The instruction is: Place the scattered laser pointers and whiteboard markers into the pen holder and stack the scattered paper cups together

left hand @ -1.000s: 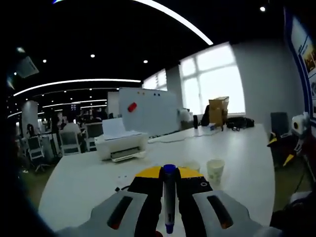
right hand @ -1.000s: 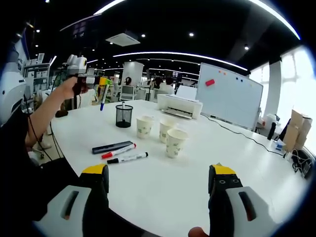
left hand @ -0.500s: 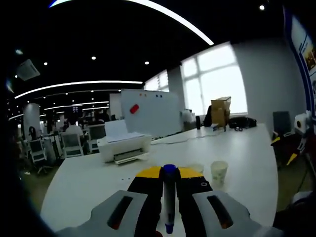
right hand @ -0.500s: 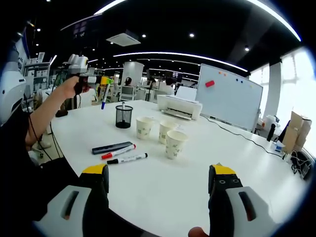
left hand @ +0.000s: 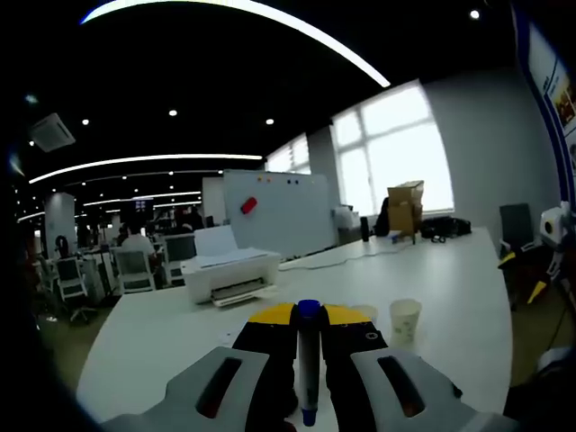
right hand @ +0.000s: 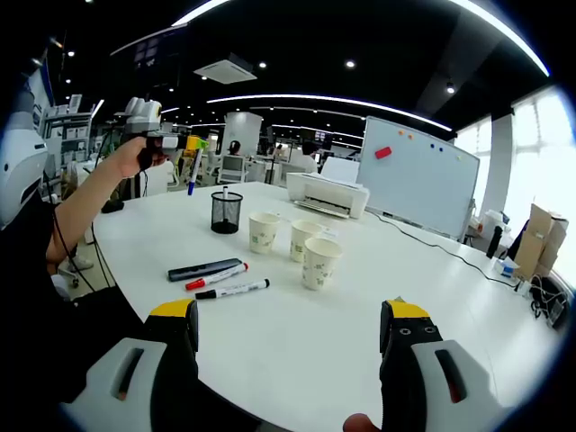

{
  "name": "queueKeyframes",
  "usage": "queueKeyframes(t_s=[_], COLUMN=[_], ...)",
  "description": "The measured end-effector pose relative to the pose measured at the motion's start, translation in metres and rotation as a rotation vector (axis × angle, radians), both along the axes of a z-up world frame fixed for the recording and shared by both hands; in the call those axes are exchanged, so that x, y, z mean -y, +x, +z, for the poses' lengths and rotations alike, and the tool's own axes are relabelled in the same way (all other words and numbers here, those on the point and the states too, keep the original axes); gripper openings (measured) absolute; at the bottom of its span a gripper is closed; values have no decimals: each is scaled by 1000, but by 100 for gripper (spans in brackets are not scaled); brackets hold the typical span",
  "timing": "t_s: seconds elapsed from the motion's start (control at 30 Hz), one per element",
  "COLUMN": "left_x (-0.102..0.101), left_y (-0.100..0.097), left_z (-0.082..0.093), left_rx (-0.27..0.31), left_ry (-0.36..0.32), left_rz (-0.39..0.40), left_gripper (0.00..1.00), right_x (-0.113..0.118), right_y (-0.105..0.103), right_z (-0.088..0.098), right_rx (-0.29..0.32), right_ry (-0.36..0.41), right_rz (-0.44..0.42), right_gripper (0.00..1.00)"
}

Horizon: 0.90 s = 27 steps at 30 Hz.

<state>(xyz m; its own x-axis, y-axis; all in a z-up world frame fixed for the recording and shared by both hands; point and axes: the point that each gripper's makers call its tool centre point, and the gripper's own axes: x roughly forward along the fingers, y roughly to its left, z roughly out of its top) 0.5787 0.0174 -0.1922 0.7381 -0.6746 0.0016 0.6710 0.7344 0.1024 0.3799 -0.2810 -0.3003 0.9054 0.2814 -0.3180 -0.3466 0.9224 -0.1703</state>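
My left gripper (left hand: 308,360) is shut on a blue whiteboard marker (left hand: 307,360) held upright between its jaws; in the right gripper view that left gripper (right hand: 187,151) hangs in a person's hand above and left of the black mesh pen holder (right hand: 226,211). Three paper cups (right hand: 304,243) stand apart on the white table (right hand: 288,333); one paper cup (left hand: 404,319) shows past the left jaws. A black laser pointer (right hand: 204,268), a red marker (right hand: 216,275) and a black marker (right hand: 233,289) lie side by side. My right gripper (right hand: 288,328) is open with nothing between its jaws, above the table's near part.
A white printer (right hand: 326,193) sits behind the cups, with a whiteboard (right hand: 418,175) beyond it. A cable (right hand: 441,245) runs across the far table. A cardboard box (left hand: 402,205) stands at the table's far end. The person's arm (right hand: 81,207) reaches in from the left.
The left gripper with the blue marker has moved a little right, closer to above the pen holder. The right gripper and the items on the table have not moved.
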Motion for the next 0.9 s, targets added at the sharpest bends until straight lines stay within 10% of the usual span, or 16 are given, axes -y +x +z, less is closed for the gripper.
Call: queueKeyframes(t_s=[0.9], left_x=[-8], left_y=[9], left_z=[5], left_rx=[36], left_ry=[-22], left_rz=[25], left_gripper=[15], right_x=[0], right_y=[-1], right_z=[-1], right_rx=[-2], right_ry=[-1], right_rz=[-5], right_gripper=[78])
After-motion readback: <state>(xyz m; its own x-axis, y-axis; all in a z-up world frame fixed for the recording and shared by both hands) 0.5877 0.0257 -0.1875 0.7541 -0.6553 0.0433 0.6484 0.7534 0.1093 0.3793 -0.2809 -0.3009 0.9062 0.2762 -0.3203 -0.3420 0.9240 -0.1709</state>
